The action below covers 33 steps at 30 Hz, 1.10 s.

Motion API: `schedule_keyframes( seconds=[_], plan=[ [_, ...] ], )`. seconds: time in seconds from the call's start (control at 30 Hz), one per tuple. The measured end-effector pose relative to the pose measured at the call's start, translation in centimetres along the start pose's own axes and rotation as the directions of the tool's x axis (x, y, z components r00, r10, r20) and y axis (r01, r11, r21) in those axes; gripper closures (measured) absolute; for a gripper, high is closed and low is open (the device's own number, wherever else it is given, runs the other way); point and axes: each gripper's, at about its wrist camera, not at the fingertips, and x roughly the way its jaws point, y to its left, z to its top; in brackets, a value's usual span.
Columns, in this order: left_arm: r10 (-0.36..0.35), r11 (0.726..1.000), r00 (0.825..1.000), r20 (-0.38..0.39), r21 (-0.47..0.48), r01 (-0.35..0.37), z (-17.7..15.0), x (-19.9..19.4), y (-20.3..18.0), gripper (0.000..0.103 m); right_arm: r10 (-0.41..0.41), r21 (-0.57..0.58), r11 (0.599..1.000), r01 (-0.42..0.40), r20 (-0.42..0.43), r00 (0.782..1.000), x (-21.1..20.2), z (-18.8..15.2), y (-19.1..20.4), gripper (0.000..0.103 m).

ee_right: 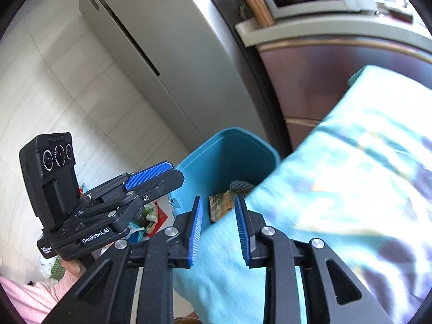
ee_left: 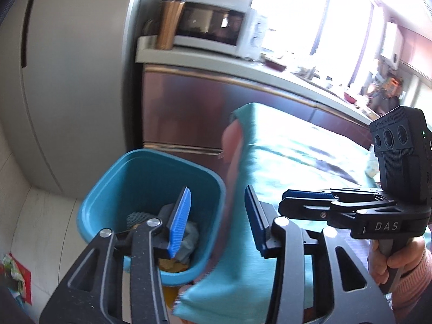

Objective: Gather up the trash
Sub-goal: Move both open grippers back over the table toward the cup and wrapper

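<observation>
While both tools are hanging with their jaws apart and nothing between them, the left tool is sitting above and just beside the blue bin, whose open mouth is lying to its forward left, below the edge of the teal-covered bench. The right tool is pointing along that same edge, and a flat brown-patterned wrapper is lying just ahead of its fingertips, at the corner where the cloth is meeting the bin's rim; whether it is resting on the cloth or already inside the bin cannot be told. Its long axis is running roughly forward, away from the tool. The right tool is looking nearer to it. More trash is lying in the bin's bottom.
</observation>
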Motion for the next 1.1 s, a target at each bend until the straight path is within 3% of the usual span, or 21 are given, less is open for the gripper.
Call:
schedule_keyframes(
  seconds=[0.27,0.43,0.57,0.8,0.87,0.97,1.1],
  plan=[
    [-0.146,0.985,0.989,-0.018,0.089,0.147,-0.2,0.4,-6.8,0.057,-0.116,0.062,0.992,0.109,0.123,0.986,-7.9,-2.7,-3.9,0.078],
    [-0.239,0.958,0.969,-0.069,0.146,0.247,-1.0,1.7,-12.3,0.056,-0.25,0.176,0.96,0.218,0.185,0.95,-13.6,-5.6,-7.7,0.077],
    [-0.302,0.928,0.947,-0.112,0.192,0.319,-1.7,2.7,-17.0,0.056,-0.373,0.288,0.907,0.307,0.213,0.903,-18.3,-8.3,-11.1,0.076],
    [-0.364,0.885,0.917,-0.165,0.244,0.396,-2.6,4.2,-23.3,0.056,-0.572,0.451,0.779,0.436,0.226,0.788,-25.0,-11.9,-17.0,0.069],
    [-0.374,0.877,0.91,-0.18,0.249,0.41,-2.8,4.6,-24.5,0.055,-0.603,0.483,0.751,0.451,0.221,0.767,-26.5,-12.7,-18.8,0.069],
    [-0.383,0.87,0.9,-0.208,0.248,0.427,-2.9,5.6,-25.9,0.055,-0.617,0.531,0.721,0.445,0.2,0.761,-27.3,-13.5,-21.3,0.069],
    [-0.385,0.863,0.892,-0.235,0.252,0.439,-3.0,6.5,-27.2,0.055,-0.59,0.577,0.712,0.401,0.183,0.786,-27.4,-14.4,-24.3,0.068]
  ],
)
